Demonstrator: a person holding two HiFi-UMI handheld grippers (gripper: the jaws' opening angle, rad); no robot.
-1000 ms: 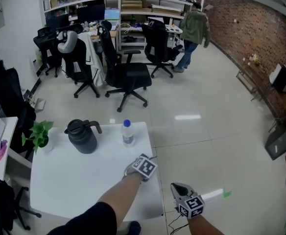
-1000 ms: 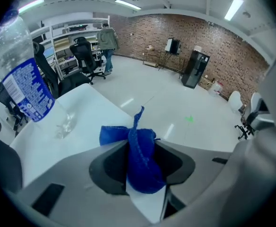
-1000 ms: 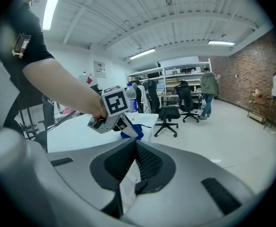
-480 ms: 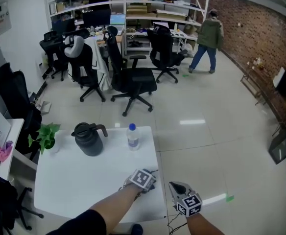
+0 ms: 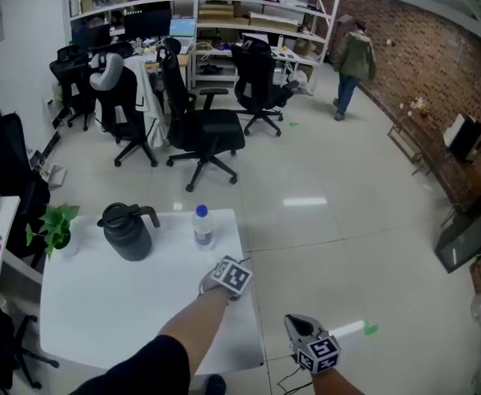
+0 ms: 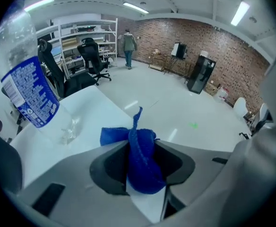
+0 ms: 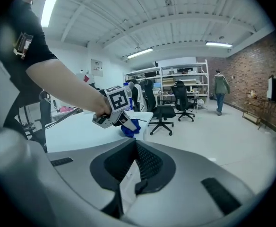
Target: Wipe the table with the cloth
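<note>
Rig: 2 hand-held grippers.

- Left gripper (image 6: 142, 148) and right gripper (image 7: 135, 148): light grey moulded shells with a black recess around the jaws. The right one has a ribbed black pad.
- Each carries 1 white cube with black square markers: left cube (image 5: 234, 276), right cube (image 5: 323, 350).
- Thin dark cable (image 5: 287, 377) below the right gripper.

Clothing: black short sleeve (image 5: 146, 367) with a small patch (image 7: 22, 43).

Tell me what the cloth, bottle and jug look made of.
The cloth: soft blue fabric, likely microfibre, nubby weave, bunched folds. The bottle: clear glossy plastic, see-through, printed blue label. The jug: dark, dull sheen; plastic or coated metal, can't tell.
</note>
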